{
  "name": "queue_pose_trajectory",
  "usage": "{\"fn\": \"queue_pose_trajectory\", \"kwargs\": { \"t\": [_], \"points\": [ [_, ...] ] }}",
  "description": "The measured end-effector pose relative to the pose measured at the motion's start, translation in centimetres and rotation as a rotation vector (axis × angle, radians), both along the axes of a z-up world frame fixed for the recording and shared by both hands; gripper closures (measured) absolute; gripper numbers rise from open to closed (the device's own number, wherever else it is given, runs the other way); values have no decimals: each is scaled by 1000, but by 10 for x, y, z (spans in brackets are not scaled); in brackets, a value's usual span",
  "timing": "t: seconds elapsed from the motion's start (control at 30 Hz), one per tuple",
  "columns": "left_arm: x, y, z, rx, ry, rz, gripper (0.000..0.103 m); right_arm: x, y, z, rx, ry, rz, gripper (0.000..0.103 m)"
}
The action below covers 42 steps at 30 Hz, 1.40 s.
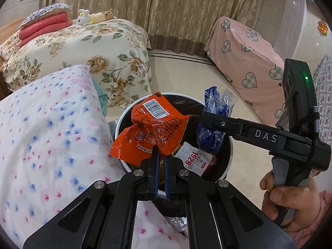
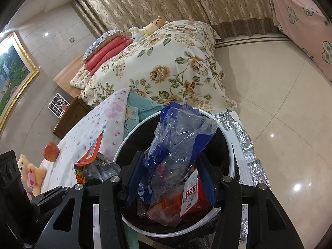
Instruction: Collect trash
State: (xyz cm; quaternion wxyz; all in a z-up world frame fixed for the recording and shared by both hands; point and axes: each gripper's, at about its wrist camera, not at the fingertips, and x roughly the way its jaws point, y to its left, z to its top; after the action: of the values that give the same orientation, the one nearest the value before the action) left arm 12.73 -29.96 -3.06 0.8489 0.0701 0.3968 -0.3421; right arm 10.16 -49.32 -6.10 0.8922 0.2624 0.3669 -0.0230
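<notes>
Trash is being dropped into the round bin [image 1: 225,167], a white-rimmed can with a black liner that stands on the floor just beside the bed with the small-flower sheet [image 1: 47,128]. Both pieces hang over its mouth. The left gripper [image 1: 160,155] has its fingers pressed nearly together on the lower edge of the orange snack wrapper [image 1: 153,130], which stands up and leans toward the bed side, its left corner reaching out past the rim. The right gripper [image 2: 171,178] has its fingers set wider, closed around a bunched blue and clear plastic bag [image 2: 176,145] that sits squarely above the opening. Inside the bin lie a red pack printed 1928 [image 2: 192,195] and some reddish film.

To do this step well, my judgement is that the left hand should shift the wrapper further toward the bin's centre before letting go, since light foil that overhangs the rim may tip onto the bed or floor. Lower both pieces close to the contents, then spread the fingers fully; thin film tends to cling to the pads, so a small shake may help. The two grippers are near each other, so release one at a time.
</notes>
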Motion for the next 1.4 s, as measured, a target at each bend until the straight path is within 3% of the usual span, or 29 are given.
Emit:
{"fn": "queue_pose_trajectory", "kwargs": {
  "t": [0.6,0.73,0.83,0.9,1.03,1.13,1.4],
  "points": [
    [1,-1,-1,0,21,-2,99,0,-1,-4,0,4,-5,48],
    [0,1,0,0,26,-1,97,-1,-3,-8,0,16,-10,38],
    [-2,4,1,-5,25,0,90,-6,-5,-7,1,13,-20,27],
    [-4,8,3,-13,21,6,81,-8,-5,-5,3,9,-28,26],
    [-10,20,8,-30,7,19,77,-14,-4,-3,6,8,-36,25],
    [-15,34,13,-48,-4,44,62,-19,0,1,11,1,-38,24],
    [-30,84,19,-111,-19,125,61,-38,26,11,27,-38,-33,19]
  ]
}}
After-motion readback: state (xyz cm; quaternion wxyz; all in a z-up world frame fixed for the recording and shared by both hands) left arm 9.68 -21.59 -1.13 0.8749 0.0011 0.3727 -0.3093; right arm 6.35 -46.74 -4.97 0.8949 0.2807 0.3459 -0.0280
